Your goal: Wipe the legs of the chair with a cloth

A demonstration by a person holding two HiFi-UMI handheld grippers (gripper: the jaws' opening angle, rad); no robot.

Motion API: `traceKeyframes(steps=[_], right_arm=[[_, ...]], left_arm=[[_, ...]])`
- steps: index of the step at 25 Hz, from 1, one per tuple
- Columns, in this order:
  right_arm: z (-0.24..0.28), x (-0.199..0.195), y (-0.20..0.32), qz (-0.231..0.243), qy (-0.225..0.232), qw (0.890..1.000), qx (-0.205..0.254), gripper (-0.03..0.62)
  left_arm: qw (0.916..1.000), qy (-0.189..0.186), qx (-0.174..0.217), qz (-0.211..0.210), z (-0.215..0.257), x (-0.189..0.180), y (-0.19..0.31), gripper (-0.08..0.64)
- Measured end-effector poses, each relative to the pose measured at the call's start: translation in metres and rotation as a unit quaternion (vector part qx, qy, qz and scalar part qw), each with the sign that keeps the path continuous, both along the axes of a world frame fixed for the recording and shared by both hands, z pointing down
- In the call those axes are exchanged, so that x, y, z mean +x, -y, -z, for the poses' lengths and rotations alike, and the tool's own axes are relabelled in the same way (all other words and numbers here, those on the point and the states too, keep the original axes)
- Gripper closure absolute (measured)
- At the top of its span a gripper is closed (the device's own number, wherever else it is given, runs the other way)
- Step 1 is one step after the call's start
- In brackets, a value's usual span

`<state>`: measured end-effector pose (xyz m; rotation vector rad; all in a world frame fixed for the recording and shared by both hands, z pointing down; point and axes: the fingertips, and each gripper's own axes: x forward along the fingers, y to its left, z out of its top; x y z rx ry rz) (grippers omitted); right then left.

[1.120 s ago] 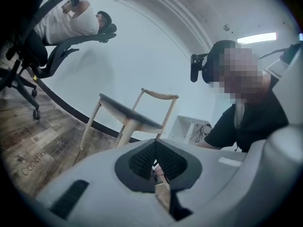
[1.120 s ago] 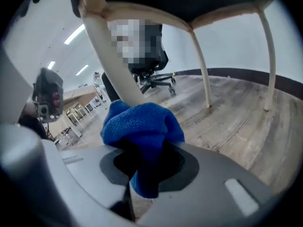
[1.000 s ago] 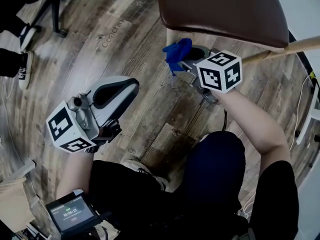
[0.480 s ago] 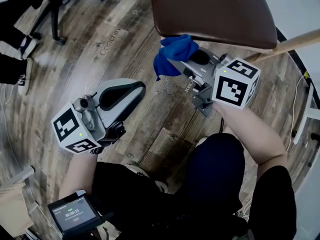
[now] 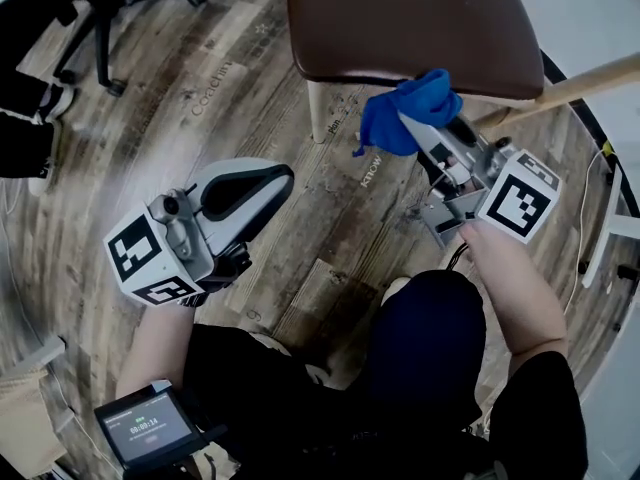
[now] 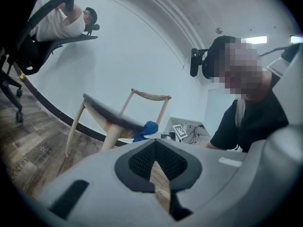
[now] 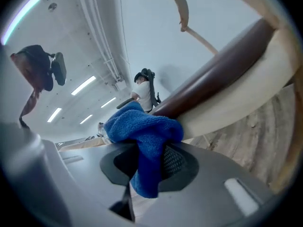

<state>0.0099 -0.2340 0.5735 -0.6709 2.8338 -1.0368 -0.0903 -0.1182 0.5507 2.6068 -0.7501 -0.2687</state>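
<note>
The chair has a brown seat (image 5: pixel 410 18) and pale wooden legs; its front leg (image 5: pixel 317 113) stands on the plank floor. My right gripper (image 5: pixel 415 123) is shut on a blue cloth (image 5: pixel 405 113) and holds it up by the seat's front edge, to the right of that leg. In the right gripper view the cloth (image 7: pixel 144 136) bunches out of the jaws just below the seat's rim (image 7: pixel 222 74); whether they touch is unclear. My left gripper (image 5: pixel 262 180) hangs low at the left, shut and empty, well away from the chair (image 6: pixel 109 119).
An office chair's black base (image 5: pixel 100 18) and a person's shoes (image 5: pixel 30 143) are at the far left. Cables (image 5: pixel 600 228) run along the right wall. A small screen (image 5: pixel 145 428) sits at my lower left, and my knee (image 5: pixel 420 338) is below the right gripper.
My right gripper has carried the blue cloth rightwards, from beside the front leg to the seat's front edge. The left gripper has hardly moved.
</note>
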Motion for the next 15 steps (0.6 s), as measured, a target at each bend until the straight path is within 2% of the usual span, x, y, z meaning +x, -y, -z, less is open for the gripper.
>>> traceKeyframes(steps=[4,9,11,15], right_arm=[[0.001,0.072,0.021,-0.078,-0.029,0.996,0.009,0.502],[0.012,0.166,0.045,-0.175,-0.042,0.984,0.003,0.502],[0.015,0.181,0.049,-0.187,-0.040,0.982,-0.003,0.502],[0.013,0.184,0.050,-0.192,-0.039,0.981,-0.009,0.502]], left_arm=[[1.0000,0.004,-0.005,0.000,-0.004,0.000,0.000,0.561],[1.0000,0.002,-0.005,0.002,-0.002,0.001,0.005,0.561],[1.0000,0.004,-0.006,-0.001,-0.002,0.005,0.006,0.561],[0.9999,0.013,-0.004,-0.007,-0.004,0.014,0.009,0.561]])
